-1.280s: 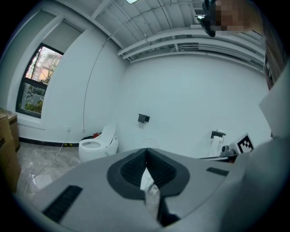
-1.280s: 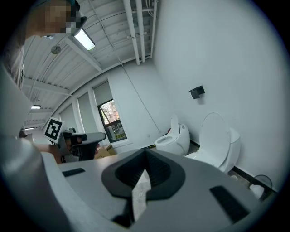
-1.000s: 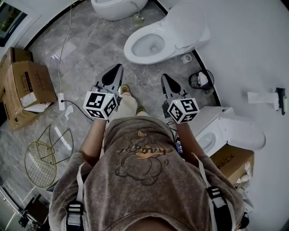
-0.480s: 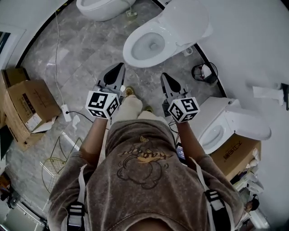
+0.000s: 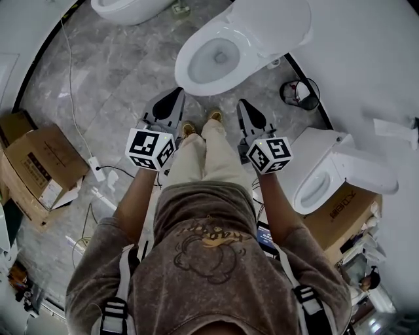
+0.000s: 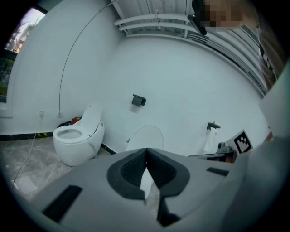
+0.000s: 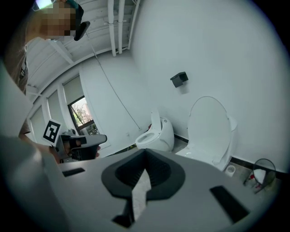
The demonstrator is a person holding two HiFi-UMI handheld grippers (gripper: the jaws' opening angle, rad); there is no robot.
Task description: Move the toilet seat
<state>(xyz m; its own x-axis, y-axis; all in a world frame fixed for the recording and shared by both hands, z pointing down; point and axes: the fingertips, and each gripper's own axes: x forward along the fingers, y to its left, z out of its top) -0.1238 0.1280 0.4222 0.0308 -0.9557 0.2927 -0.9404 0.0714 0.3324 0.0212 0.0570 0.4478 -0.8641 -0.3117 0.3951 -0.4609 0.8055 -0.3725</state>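
- Head view: toilet point(image 5: 196, 82) far centre, against the white wall; toilet seat point(image 5: 186, 60) appears to lie flat on the bowl; lid point(image 5: 272, 25) raised behind it
- left gripper point(image 5: 175, 93): jaws closed together, nothing between them; near side of the toilet, not touching it
- right gripper point(image 5: 242, 103): jaws closed together, empty; beside the left one, the person's legs between them
- second toilet point(image 5: 121, 6): far left
- third toilet point(image 5: 327, 171): right, lid up
- waste bin point(image 5: 300, 93): right of the centre toilet, by the wall
- cardboard box point(image 5: 39, 169): left, on the marble floor point(image 5: 111, 78)
- white cable point(image 5: 71, 111): trailing across the floor at left
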